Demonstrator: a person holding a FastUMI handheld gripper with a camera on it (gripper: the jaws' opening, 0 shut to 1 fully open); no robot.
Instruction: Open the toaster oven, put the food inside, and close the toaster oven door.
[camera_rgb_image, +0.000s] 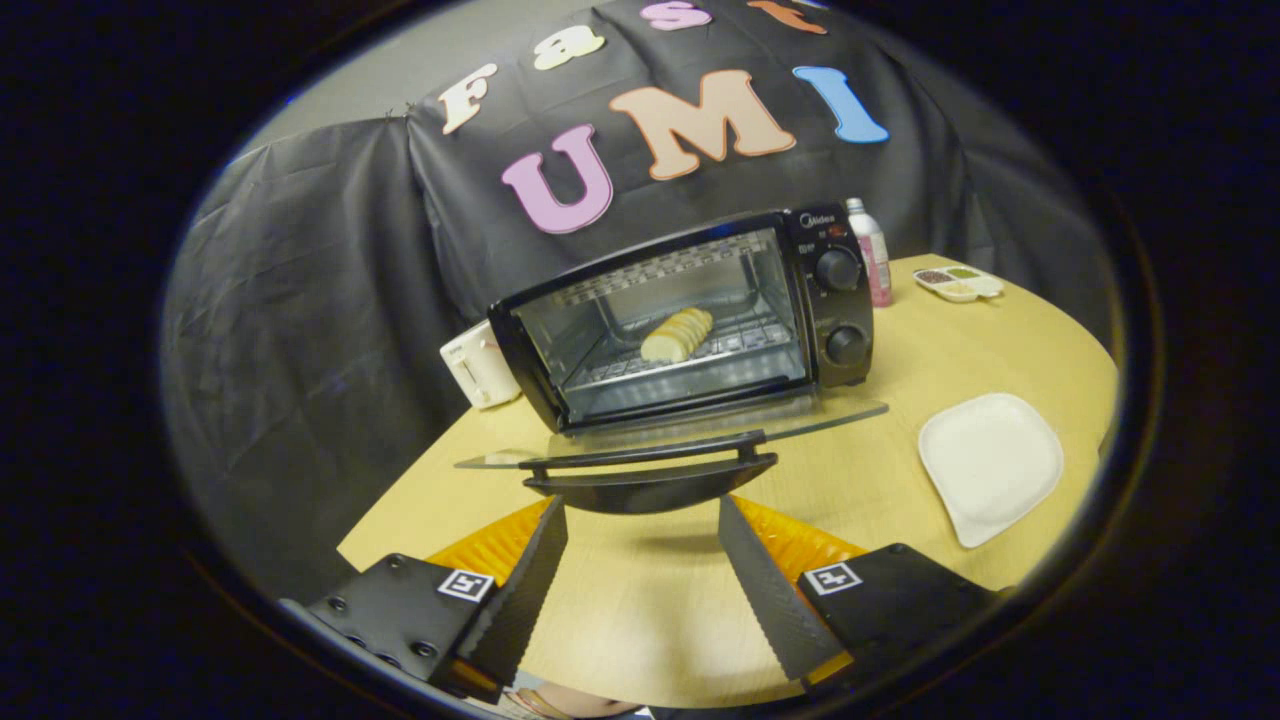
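The handheld two-finger gripper (642, 520) hovers level, its serrated fingers (530, 580) spread wide apart (nothing pinched between them), pointing forward.

- The light is soft and a bit dim, and it comes from above.
- The desk (900, 350) is the brightest part.
- A faint shadow lies on the desk under the oven door (660, 440).
- The glass door shines a little.
- The tool (642, 520) is open, and its fingers look sharp.
- Straight lines bend near the edges, where it gets dark and a bit blurry.
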